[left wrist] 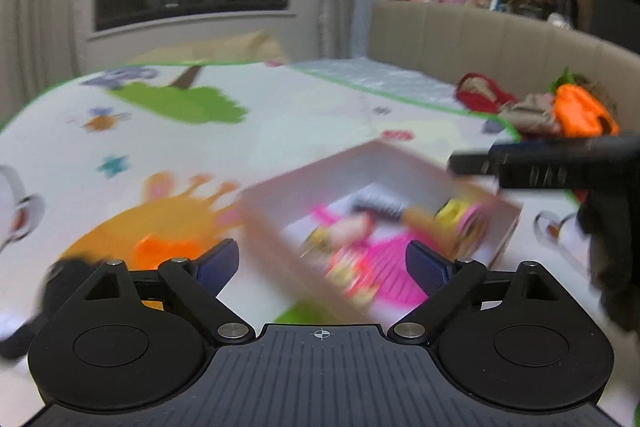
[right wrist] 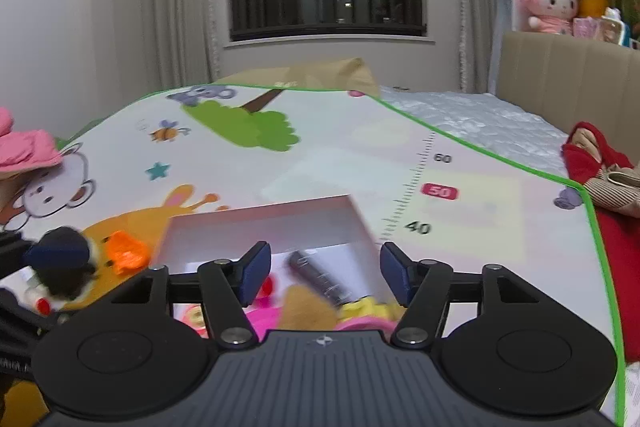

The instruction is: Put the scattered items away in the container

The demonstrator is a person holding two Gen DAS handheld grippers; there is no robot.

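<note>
left wrist, box (left wrist: 404, 167) rim, bare mat (left wrist: 280, 115)

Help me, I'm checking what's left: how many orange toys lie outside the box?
1: the orange toy lies on the play mat, left of the white box. Others may be hidden behind the grippers.

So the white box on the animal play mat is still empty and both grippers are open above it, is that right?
Not quite. The white box is not empty: the left wrist view shows a pink toy and a dark tube already inside. The rest holds: the box sits on the animal play mat, and the left gripper and right gripper are both open with nothing between their fingers.
</note>
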